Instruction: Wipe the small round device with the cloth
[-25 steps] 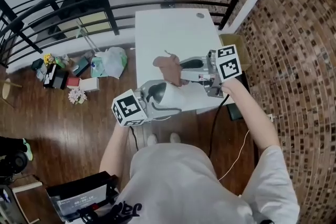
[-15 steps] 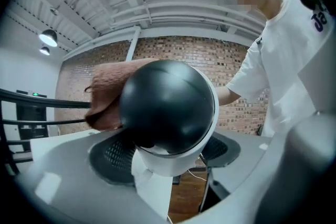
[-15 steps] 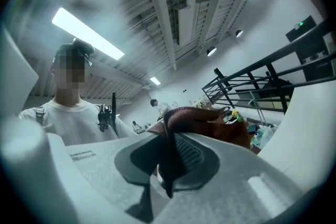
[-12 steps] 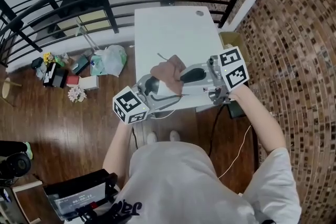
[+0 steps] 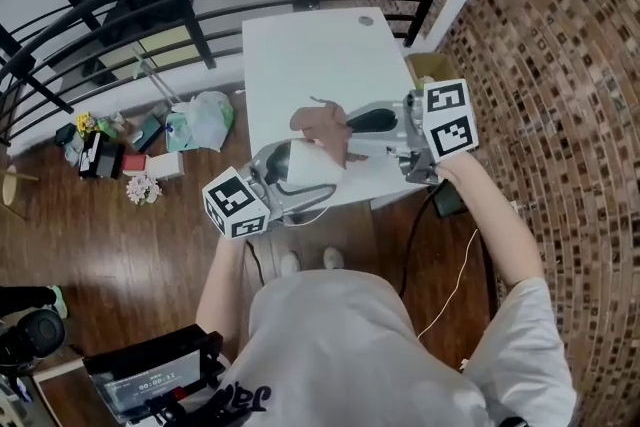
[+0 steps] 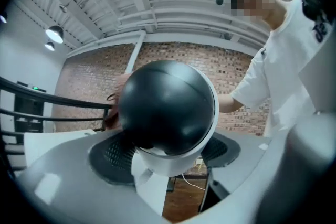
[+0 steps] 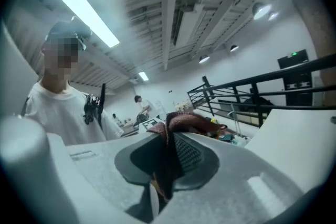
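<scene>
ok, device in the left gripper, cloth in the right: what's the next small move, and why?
Probably sweep the right gripper so its cloth drags across the round device. The left gripper clamps the device with its dark dome exposed. The cloth, pinched in the right jaws, shows only at the dome's left edge in the left gripper view. Contact can't be confirmed.

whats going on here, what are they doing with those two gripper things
A person stands at a white table with a gripper in each hand. The left gripper is clamped on the small round device, held off the table. The right gripper pinches a reddish-brown cloth right beside the device; whether they touch is unclear.
</scene>
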A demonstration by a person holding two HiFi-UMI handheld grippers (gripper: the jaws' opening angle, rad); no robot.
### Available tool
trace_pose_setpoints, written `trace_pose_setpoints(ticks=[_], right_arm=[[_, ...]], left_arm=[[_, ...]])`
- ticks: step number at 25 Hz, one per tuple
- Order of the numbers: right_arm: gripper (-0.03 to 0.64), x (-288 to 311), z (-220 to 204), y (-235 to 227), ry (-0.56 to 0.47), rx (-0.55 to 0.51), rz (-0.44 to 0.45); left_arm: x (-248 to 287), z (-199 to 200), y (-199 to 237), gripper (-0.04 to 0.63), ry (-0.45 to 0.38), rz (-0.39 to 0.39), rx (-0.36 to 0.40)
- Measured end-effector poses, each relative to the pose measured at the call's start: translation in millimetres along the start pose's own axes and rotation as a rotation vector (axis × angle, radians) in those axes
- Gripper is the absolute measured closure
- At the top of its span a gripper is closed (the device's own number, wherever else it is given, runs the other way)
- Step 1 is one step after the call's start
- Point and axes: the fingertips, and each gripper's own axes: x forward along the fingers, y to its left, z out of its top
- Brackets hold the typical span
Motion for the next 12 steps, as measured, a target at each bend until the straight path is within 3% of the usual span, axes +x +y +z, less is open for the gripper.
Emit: trace_pose_setpoints(ticks=[3, 6, 8, 12], right_arm=[[0.58, -15.2, -0.1, -24.3, -0.042, 0.064, -0.05], [0.58, -1.0, -16.5, -17.2, -0.031, 0.141, 0.035], [0.58, 8.1, -21.2, -8.6, -0.031, 0.166, 0.084], [0.58, 5.3, -17.8, 2.1, -0.034, 0.147, 0.097]], left_arm=[[1.6, 18.1, -36.2, 0.202, -0.031, -0.157, 0.043], [3.8, 26.1, -59.3, 0.202, -0.033, -0.252, 0.078], [5.9, 27.4, -63.2, 0.202, -0.024, -0.261, 0.093], [8.6, 25.8, -52.4, 0.202, -0.022, -0.188, 0.07]])
